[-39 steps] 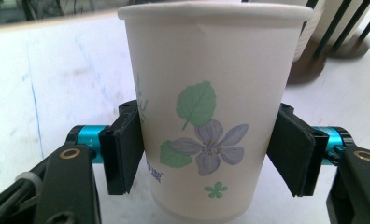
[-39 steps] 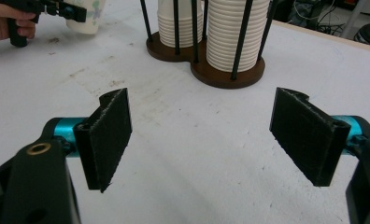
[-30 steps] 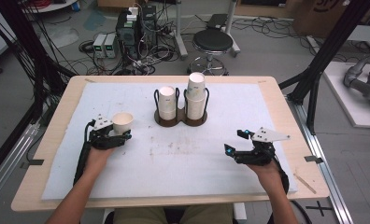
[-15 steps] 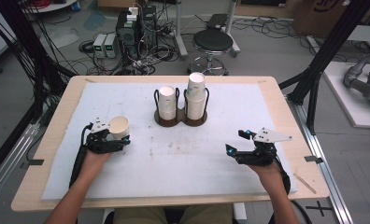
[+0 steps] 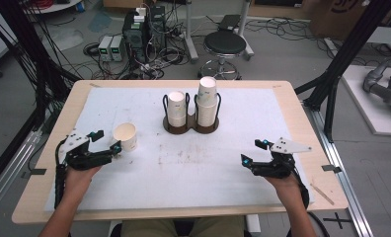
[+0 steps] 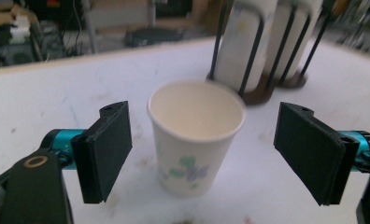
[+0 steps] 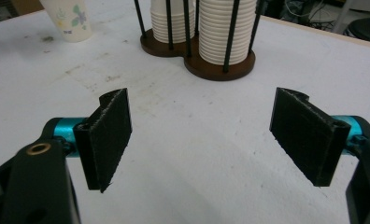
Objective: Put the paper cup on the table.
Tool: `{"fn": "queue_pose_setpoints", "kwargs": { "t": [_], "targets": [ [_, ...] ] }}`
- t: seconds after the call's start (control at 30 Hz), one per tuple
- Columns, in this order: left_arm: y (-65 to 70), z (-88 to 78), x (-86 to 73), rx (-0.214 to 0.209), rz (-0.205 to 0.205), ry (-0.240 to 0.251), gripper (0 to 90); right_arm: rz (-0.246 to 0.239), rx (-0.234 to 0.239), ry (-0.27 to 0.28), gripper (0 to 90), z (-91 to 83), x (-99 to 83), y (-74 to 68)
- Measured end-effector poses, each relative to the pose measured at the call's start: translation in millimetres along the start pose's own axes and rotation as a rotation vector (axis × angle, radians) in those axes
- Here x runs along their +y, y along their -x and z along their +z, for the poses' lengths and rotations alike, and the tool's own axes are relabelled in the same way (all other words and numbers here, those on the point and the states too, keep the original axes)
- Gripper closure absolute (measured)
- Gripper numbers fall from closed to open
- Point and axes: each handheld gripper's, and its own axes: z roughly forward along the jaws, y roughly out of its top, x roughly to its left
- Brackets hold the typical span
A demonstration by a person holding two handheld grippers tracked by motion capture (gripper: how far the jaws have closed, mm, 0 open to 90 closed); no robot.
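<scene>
While jaws stand spread:
Left gripper point(image 6: 199, 154): released; paper cup point(image 6: 195, 135) upright between jaws, untouched.
Right gripper point(image 7: 202, 140): released, nothing between.
Advice: retreat straight back, avoid tipping.

A cup point(image 5: 125, 136) stands left of centre on the table point(image 5: 282, 98); the holder point(image 5: 191, 124) with two stacks sits at upper centre, behind it.

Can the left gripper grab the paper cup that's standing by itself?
Probably yes. The left gripper has its jaws wide open on either side of the paper cup, which stands upright on the white table cover with nothing between them.
</scene>
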Motion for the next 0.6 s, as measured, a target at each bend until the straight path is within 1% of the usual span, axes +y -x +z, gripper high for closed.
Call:
{"fn": "queue_pose_setpoints", "kwargs": {
  "t": [0.03, 0.07, 0.13, 0.17, 0.3, 0.37, 0.47, 0.6],
  "targets": [
    [0.5, -1.4, 1.3, -0.016, -0.009, 0.033, 16.7, 0.003, -0.006, -0.001, 21.5, -1.4, -1.4, 0.4],
    [1.5, -2.1, 2.4, -0.025, -0.013, 0.054, 16.2, 0.009, -0.013, 0.001, 21.5, -3.0, -3.1, 0.9],
    [3.9, -1.6, 3.8, -0.052, -0.008, 0.084, 16.1, 0.022, -0.028, 0.007, 21.5, -5.9, -6.2, 1.9],
    [5.1, -1.0, 4.3, -0.067, -0.006, 0.089, 16.1, 0.027, -0.031, 0.010, 21.5, -7.1, -7.3, 2.4],
    [11.3, 1.3, 5.6, -0.087, 0.016, 0.084, 16.2, 0.034, -0.044, 0.009, 21.4, -9.4, -8.0, 5.3],
    [13.9, -1.2, 4.9, -0.099, 0.018, 0.095, 16.2, 0.044, -0.053, 0.014, 21.5, -10.2, -7.0, 5.1],
    [16.2, -6.7, 3.5, -0.110, 0.031, 0.102, 16.3, 0.040, -0.063, 0.019, 21.5, -11.5, -5.6, 3.1],
    [16.8, -13.4, -0.1, -0.118, 0.033, 0.104, 16.3, 0.030, -0.072, 0.035, 21.5, -14.7, -2.0, -2.0]
  ]
}}
